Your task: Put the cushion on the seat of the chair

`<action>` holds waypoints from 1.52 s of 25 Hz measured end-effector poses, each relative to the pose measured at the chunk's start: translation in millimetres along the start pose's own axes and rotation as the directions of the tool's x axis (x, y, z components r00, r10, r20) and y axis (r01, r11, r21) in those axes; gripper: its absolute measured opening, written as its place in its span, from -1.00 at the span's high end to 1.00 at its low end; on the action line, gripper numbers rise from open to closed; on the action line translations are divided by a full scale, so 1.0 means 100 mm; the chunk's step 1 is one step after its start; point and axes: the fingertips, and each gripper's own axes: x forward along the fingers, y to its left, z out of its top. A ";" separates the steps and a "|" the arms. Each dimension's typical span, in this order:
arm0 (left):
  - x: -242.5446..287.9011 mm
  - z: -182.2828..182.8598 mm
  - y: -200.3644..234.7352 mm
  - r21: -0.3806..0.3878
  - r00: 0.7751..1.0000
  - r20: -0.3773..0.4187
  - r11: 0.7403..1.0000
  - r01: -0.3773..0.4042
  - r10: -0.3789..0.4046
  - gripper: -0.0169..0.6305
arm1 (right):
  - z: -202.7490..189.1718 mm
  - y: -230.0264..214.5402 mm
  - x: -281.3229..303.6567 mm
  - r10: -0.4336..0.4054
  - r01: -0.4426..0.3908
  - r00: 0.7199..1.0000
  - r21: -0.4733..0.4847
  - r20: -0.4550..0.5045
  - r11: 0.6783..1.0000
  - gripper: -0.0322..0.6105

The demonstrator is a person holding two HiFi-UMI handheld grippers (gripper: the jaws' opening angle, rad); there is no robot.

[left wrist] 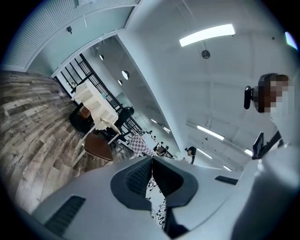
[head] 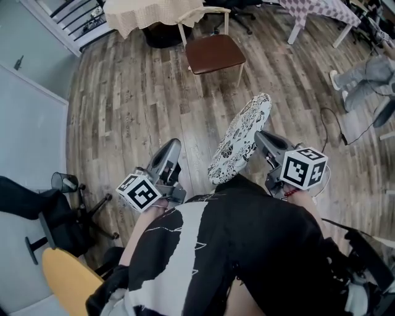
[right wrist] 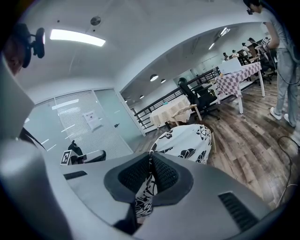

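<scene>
Right gripper (right wrist: 151,159) pinches the edge of the floral cushion (head: 241,139) | left gripper (left wrist: 152,161) pressed shut, empty, beside it | advice: hold the pinch firm, lay it flat on the chair seat (head: 215,52) well ahead.

lace-cloth table (head: 154,15) | checked-cloth table (head: 321,7) | black office chair (head: 58,216) (lower left) | bystander's legs (head: 367,74) | plank floor (head: 123,92)

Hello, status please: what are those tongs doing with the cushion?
Right tongs shut on cushion. Left tongs shut, off it. Chair seat ahead, bare.
</scene>
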 end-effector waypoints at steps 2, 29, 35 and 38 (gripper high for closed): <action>0.14 -0.02 0.07 -0.011 1.000 -0.013 1.000 -0.005 0.005 0.90 | 0.04 -0.11 0.07 -0.007 0.007 1.000 0.009 -0.009 1.000 0.82; 2.69 0.94 0.76 -0.041 0.996 0.038 0.996 -0.084 0.086 0.90 | 2.16 -1.68 1.61 0.087 -0.087 0.993 0.002 -0.083 0.996 0.82; 2.84 0.88 0.92 -0.042 0.990 0.070 0.992 -0.117 0.120 0.90 | 2.30 -1.90 1.85 0.114 -0.116 0.989 -0.020 -0.090 0.993 0.82; 2.89 0.89 1.02 -0.049 0.988 0.062 0.989 -0.140 0.143 0.90 | 2.38 -1.96 2.00 0.121 -0.123 0.988 -0.015 -0.096 0.992 0.82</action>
